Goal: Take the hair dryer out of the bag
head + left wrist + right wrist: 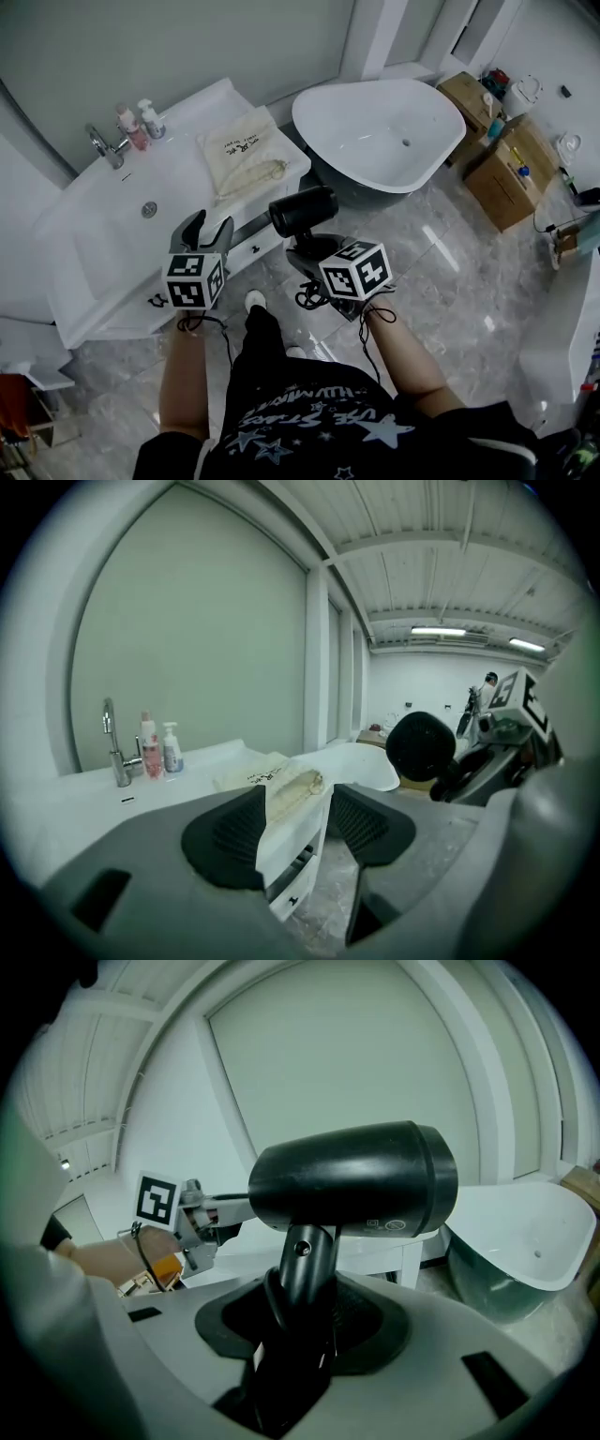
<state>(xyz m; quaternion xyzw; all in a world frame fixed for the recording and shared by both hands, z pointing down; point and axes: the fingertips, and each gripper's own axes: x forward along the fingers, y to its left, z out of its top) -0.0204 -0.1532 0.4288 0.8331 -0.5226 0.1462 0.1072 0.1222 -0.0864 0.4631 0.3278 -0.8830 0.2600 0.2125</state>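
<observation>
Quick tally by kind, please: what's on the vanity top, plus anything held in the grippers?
bottles: 2 (pink, white)
faucet: 1
bag: 1
hair dryer: 1, held in the right gripper
Total: 5

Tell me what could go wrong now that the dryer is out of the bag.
1. The right gripper clamps only the handle of the hair dryer. The bulky body sits above the jaws and could tip or slip.
2. Its cord is bunched at the jaws. It may drop loose and snag.
</observation>
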